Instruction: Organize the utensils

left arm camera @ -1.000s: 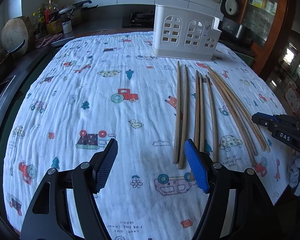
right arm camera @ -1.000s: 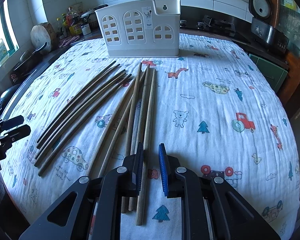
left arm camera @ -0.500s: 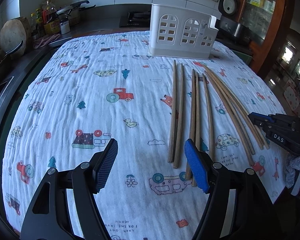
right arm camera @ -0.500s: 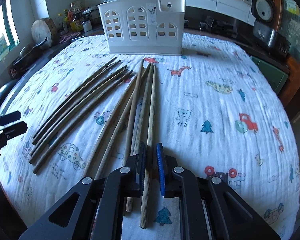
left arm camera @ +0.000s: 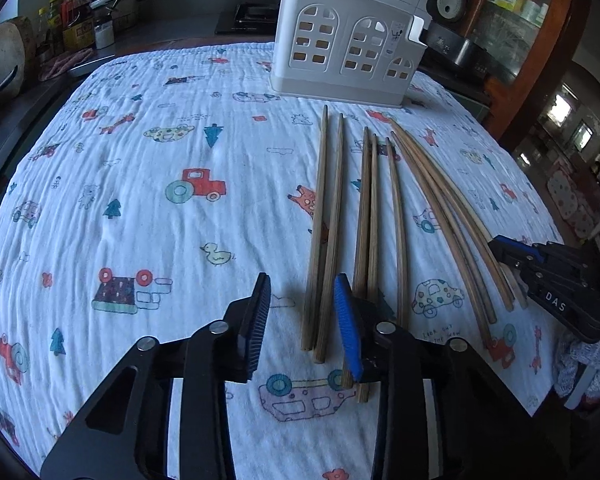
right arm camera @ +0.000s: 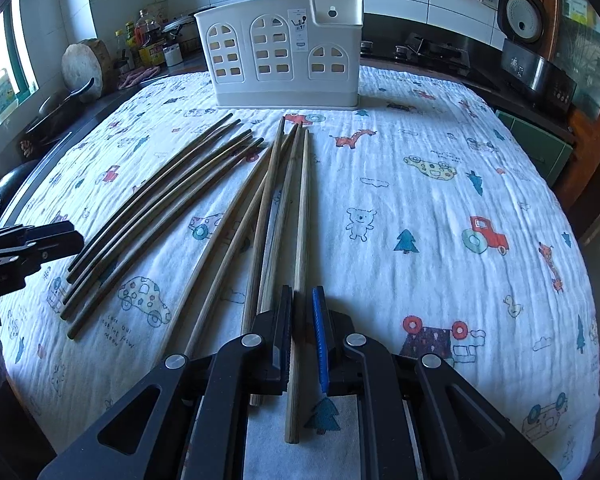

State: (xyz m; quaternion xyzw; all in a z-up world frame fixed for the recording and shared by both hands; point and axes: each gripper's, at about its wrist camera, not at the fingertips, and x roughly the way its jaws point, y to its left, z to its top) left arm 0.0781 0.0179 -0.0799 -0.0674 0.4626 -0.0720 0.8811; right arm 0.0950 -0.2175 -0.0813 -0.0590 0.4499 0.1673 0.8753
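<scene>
A: Starting with the left wrist view, what do you see?

B: The left gripper [left arm camera: 303, 320] has its jaws spread, with nothing between them. It hovers low over the patterned cloth [left arm camera: 140, 200]. A pair of chopsticks [left arm camera: 324, 232] lies just at one o'clock of it, their near ends close to the blue pad. More chopsticks fan out toward three o'clock. The white utensil holder [left arm camera: 340, 60] stands at twelve o'clock, at the far end of the cloth.

A: And the other tool?

B: The right gripper [left arm camera: 540, 268] shows at three o'clock, near the ends of the thin curved sticks [left arm camera: 452, 232]. From this view I cannot tell its state.

A: Now the right wrist view.

B: The right gripper [right arm camera: 302, 332] has its jaws drawn narrow around a single chopstick [right arm camera: 301, 248]; it runs toward twelve o'clock, its near end poking out behind the pads. Whether the pads are touching it, I cannot tell. The other chopsticks lie from eleven to ten o'clock. The utensil holder [right arm camera: 280, 60] stands upright at twelve o'clock. The left gripper [right arm camera: 28, 240] sits at nine o'clock.
</scene>
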